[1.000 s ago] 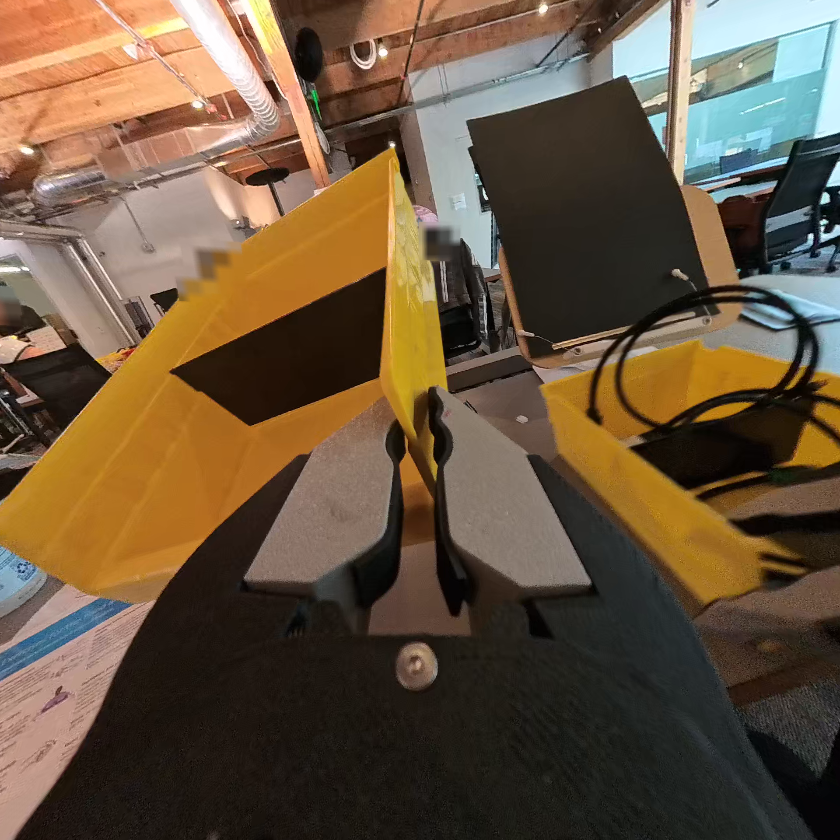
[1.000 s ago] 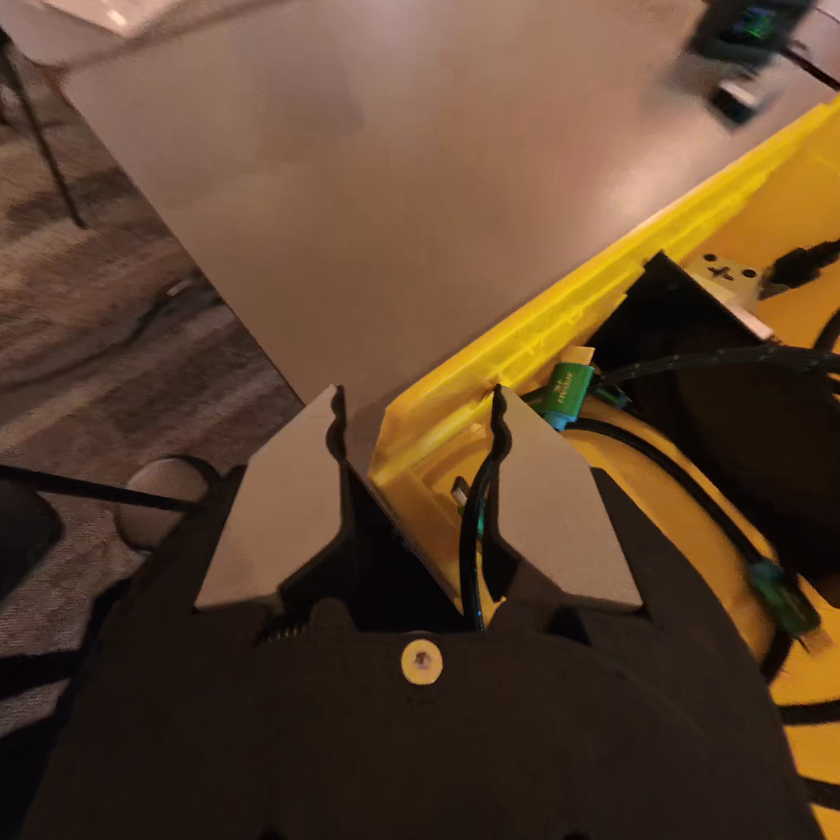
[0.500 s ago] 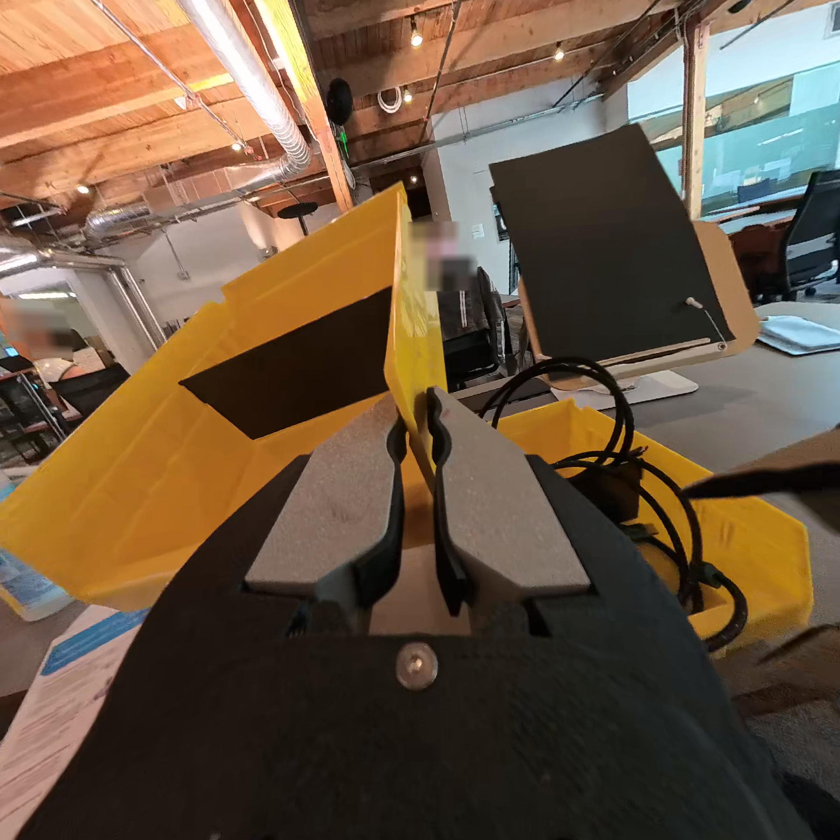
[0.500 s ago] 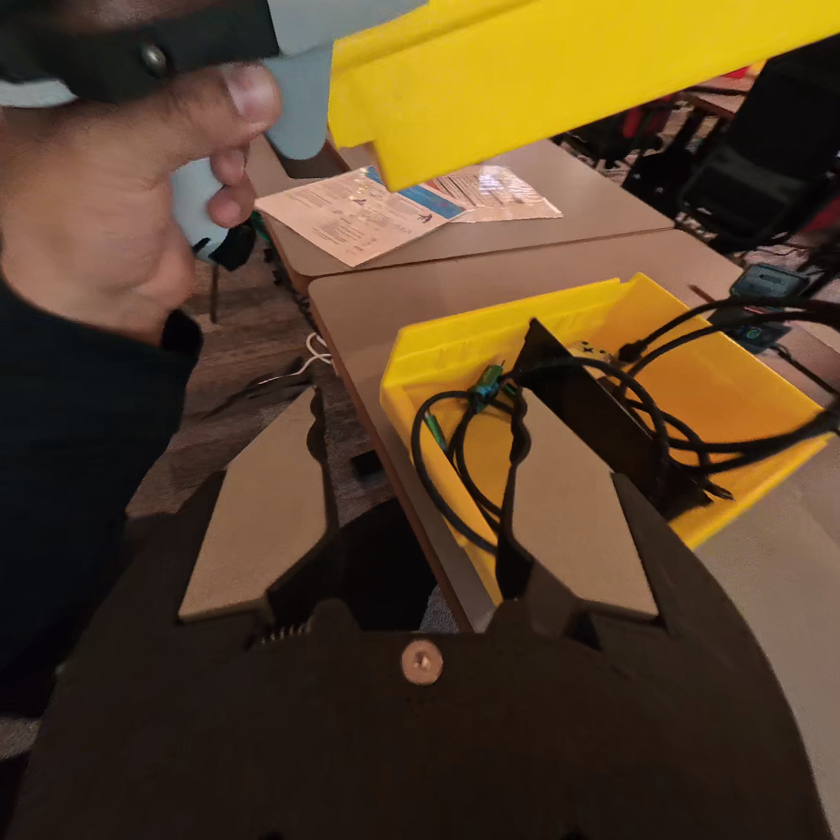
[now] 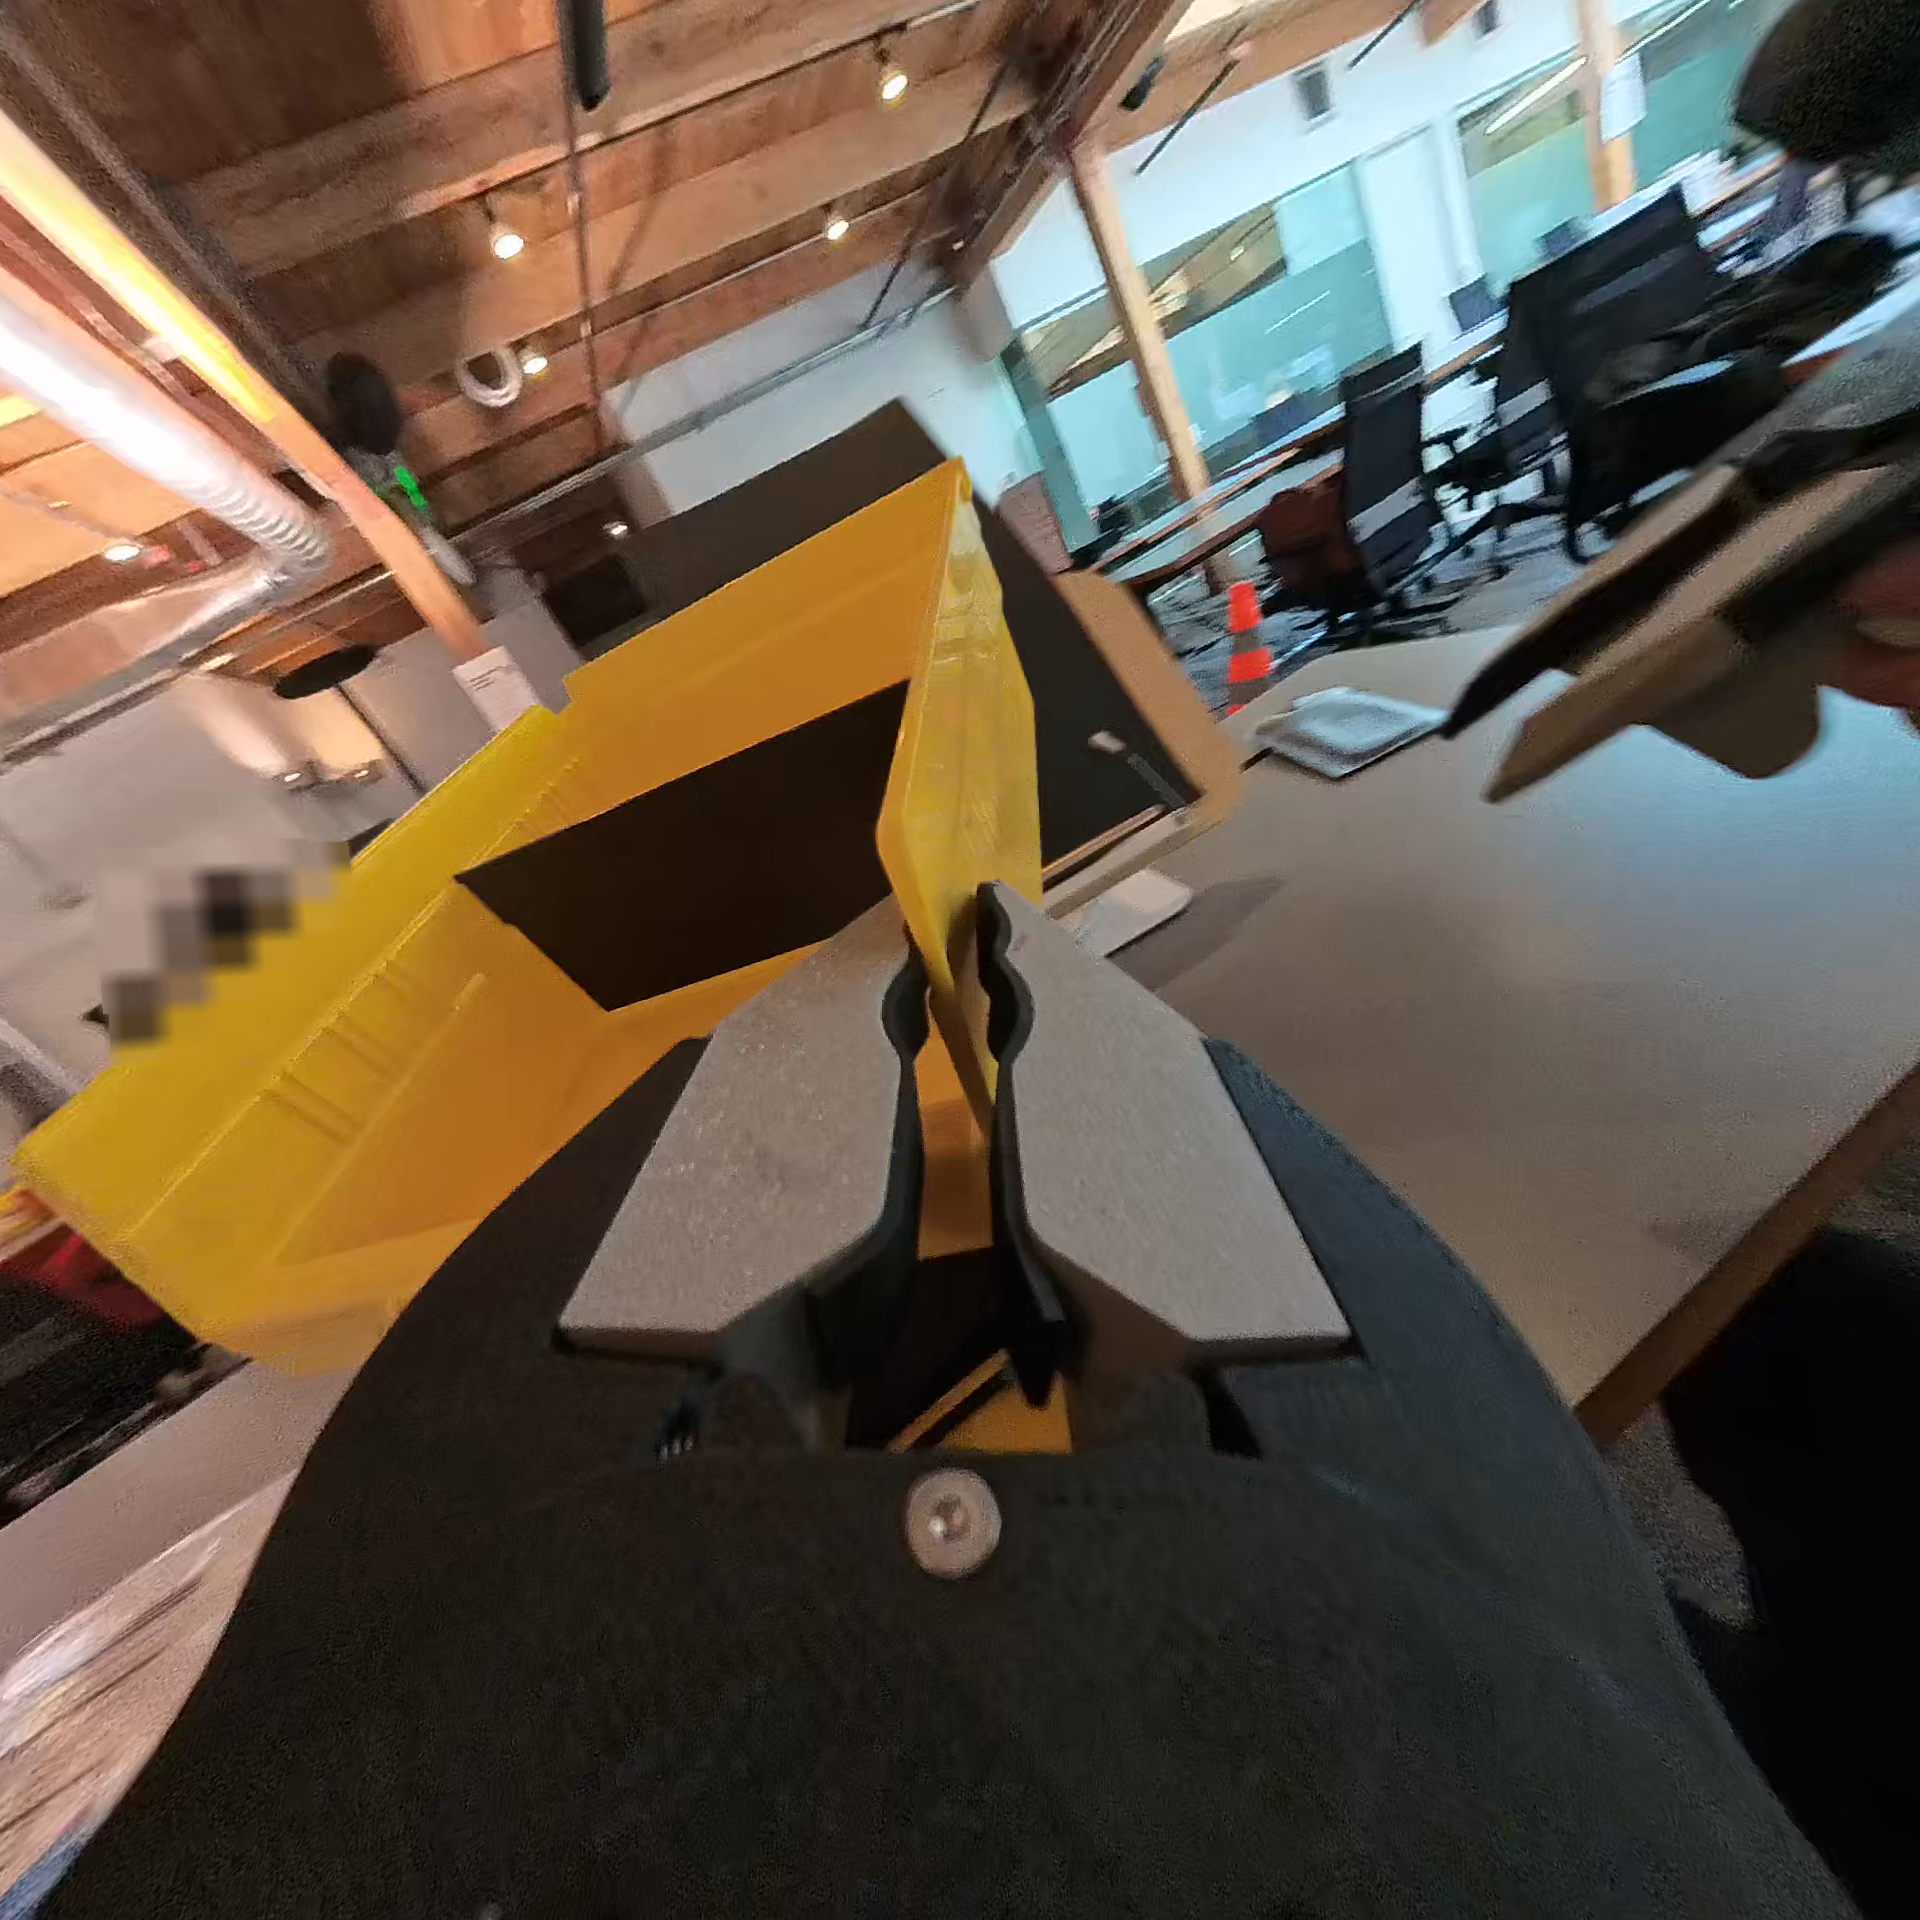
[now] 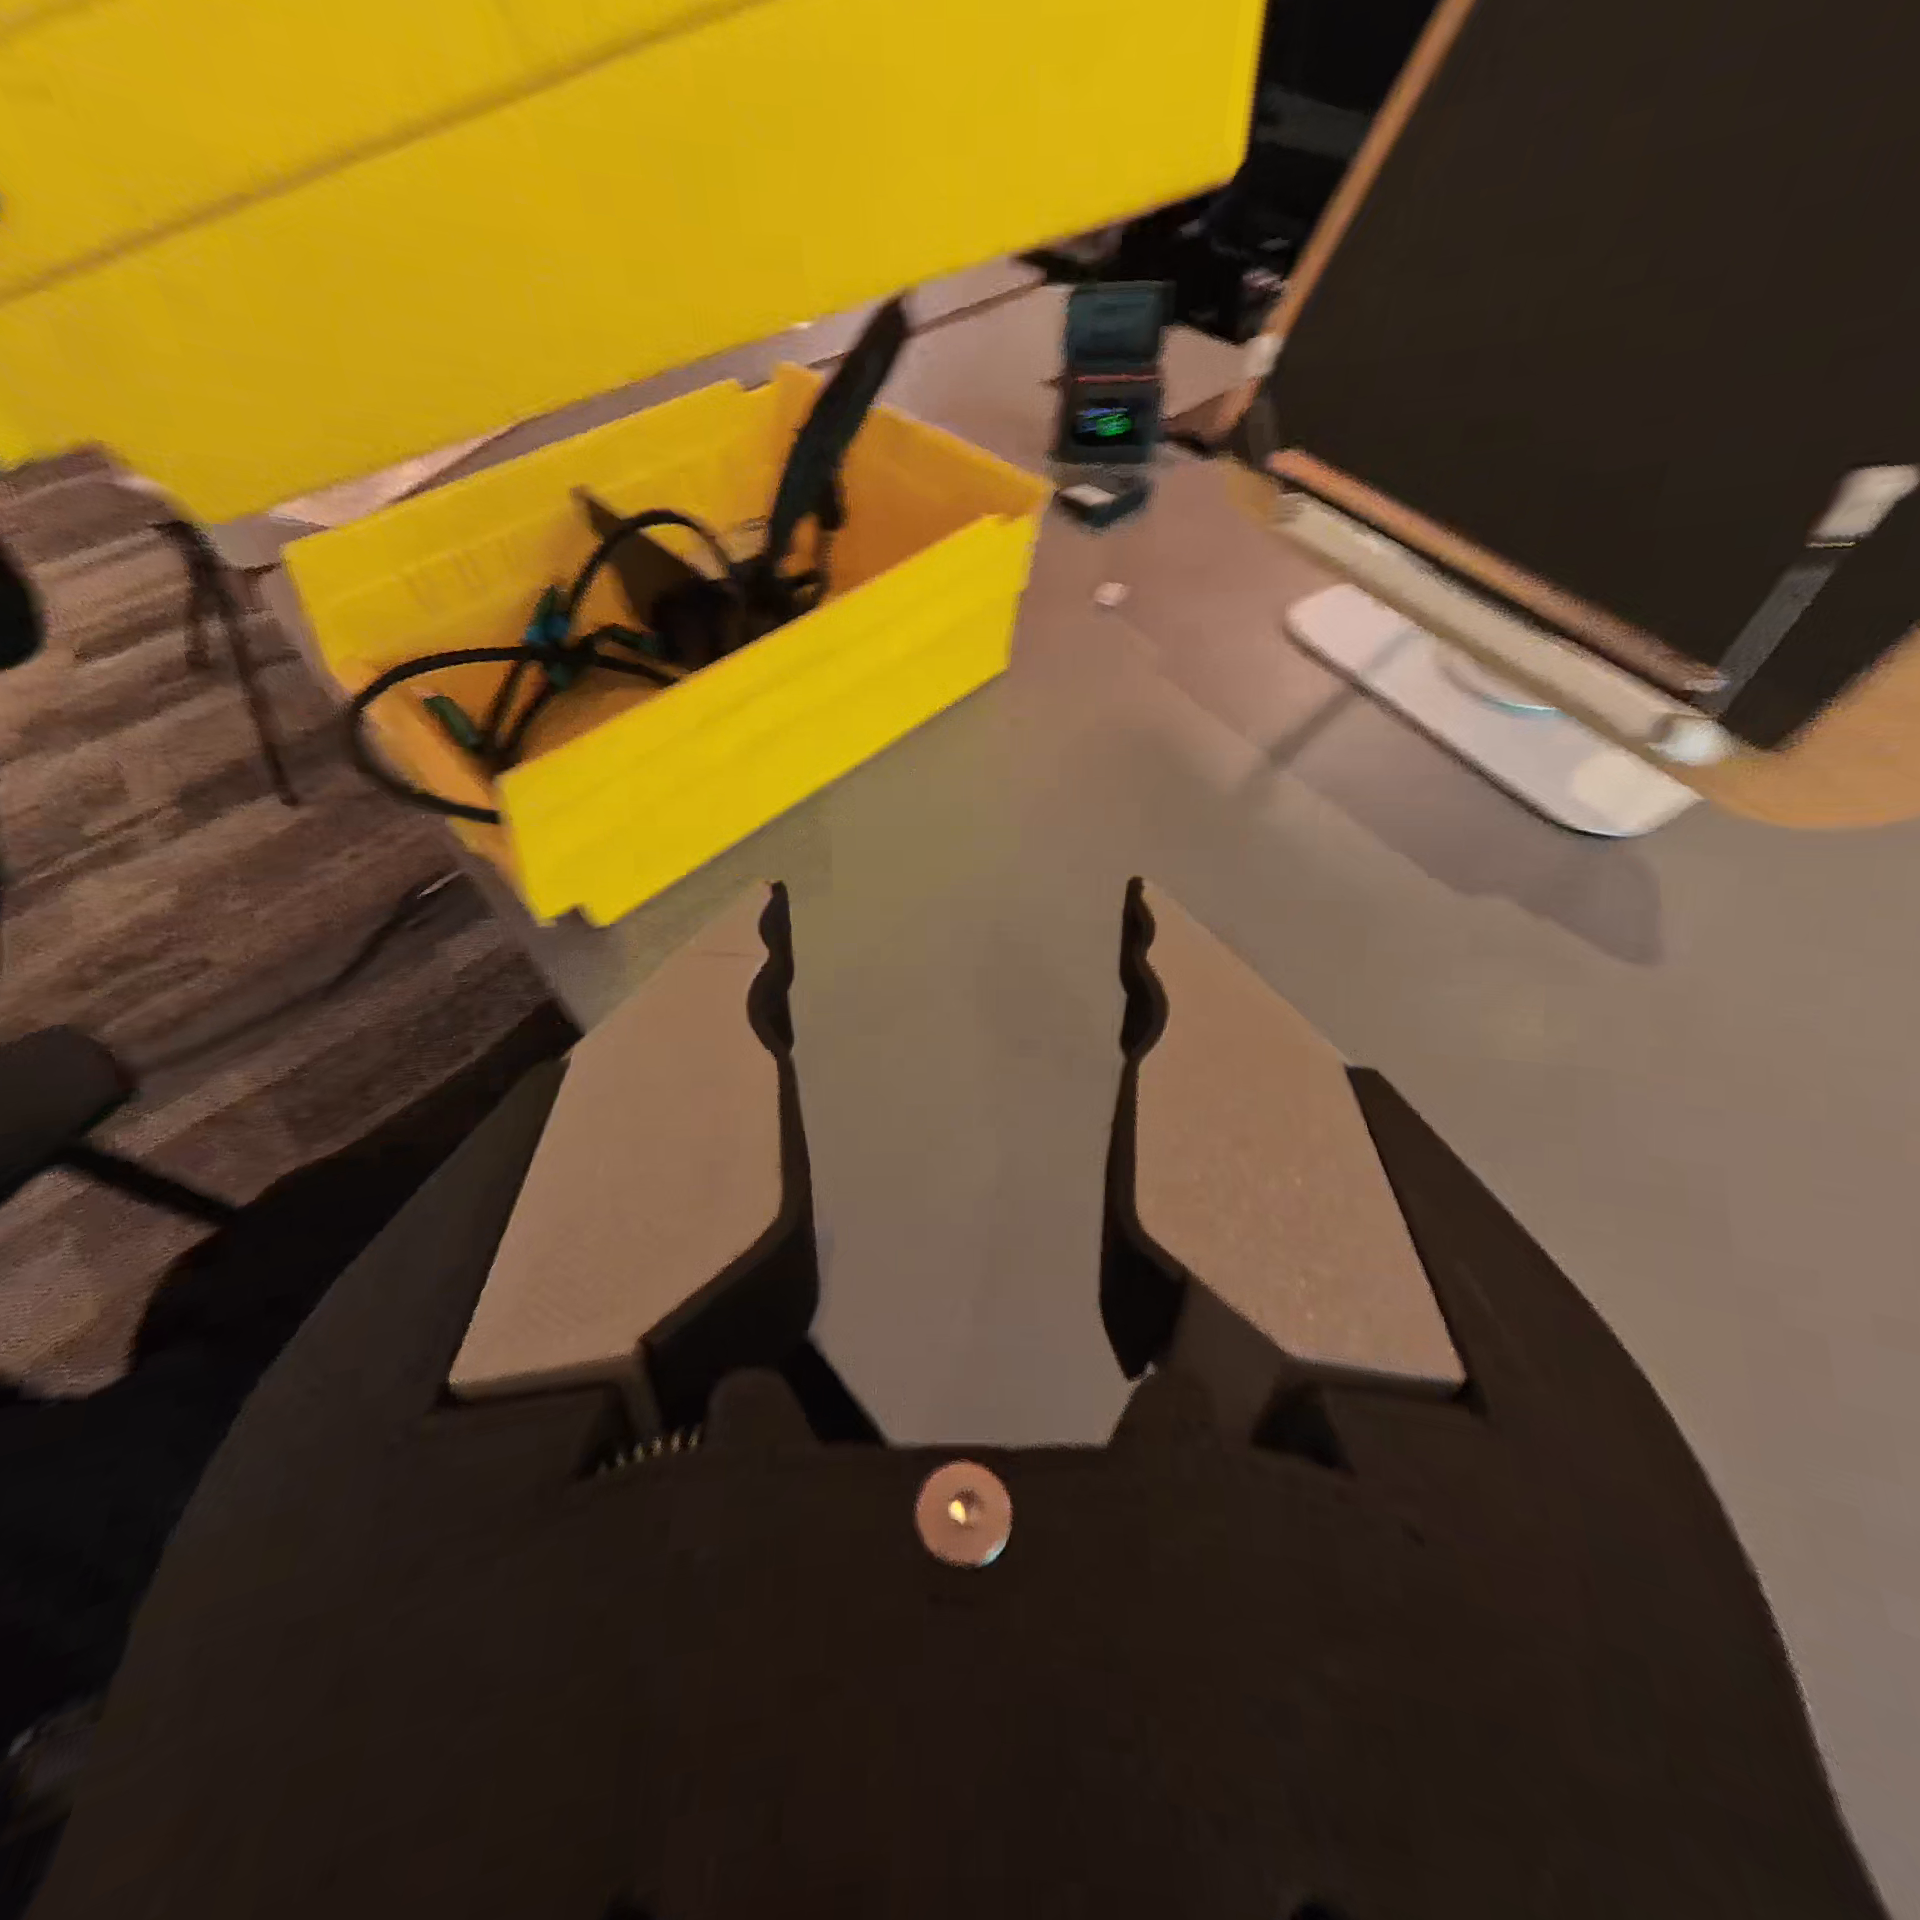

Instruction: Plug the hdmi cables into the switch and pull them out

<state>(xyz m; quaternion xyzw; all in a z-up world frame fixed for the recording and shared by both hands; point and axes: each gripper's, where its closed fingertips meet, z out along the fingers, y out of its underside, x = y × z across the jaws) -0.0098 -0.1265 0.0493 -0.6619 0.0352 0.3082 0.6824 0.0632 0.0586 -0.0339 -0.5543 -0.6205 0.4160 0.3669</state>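
Note:
My left gripper (image 5: 954,930) is shut on the side wall of an empty yellow bin (image 5: 665,790) with a black divider and holds it tilted in the air. That bin also shows across the top of the right wrist view (image 6: 582,208). My right gripper (image 6: 951,914) is open and empty above the grey table (image 6: 1195,987); it also shows at the upper right of the left wrist view (image 5: 1621,644). A second yellow bin (image 6: 769,696) sits at the table's corner, to the upper left of my right gripper. It holds tangled black HDMI cables (image 6: 540,665) with green plugs and a dark box.
A black board on a wooden stand (image 6: 1621,343) with a white base (image 6: 1455,717) stands at the right. A small device with a lit screen (image 6: 1107,405) stands behind the bin. The table edge and carpet (image 6: 208,935) lie at the left. Office chairs (image 5: 1382,488) stand beyond. There is about 20 cm between the tips of the two grippers.
My right gripper has let go of the bin with the cables and pulled back over the table, still open. My left gripper has swung with the empty bin, still held.

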